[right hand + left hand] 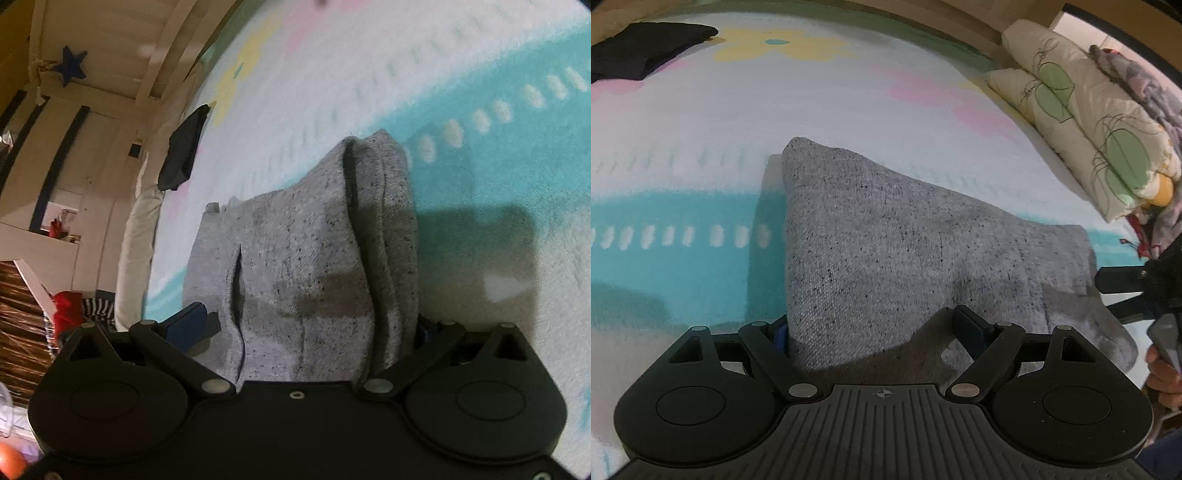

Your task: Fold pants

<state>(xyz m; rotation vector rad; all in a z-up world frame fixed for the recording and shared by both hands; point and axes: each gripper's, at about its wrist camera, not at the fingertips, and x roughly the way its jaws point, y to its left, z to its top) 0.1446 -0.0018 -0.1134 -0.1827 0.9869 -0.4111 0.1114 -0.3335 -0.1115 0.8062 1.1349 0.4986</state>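
Grey marled pants right up against the lens, bunched between the left gripper fingers — spread wide, cloth lying in the gap, not pinched. Same story at the right gripper: fingers parted, folded edge of the pants running between them. Lying on the bed, already doubled into a thick bundle with stacked layers showing. Long axis running straight away from both sets of fingers toward a narrow far end; wide end closest. Both grippers equally near, one at each near corner. Dark garment well apart at the far edge, patterned quilt off to the side. Probably near the last fold — or a release.
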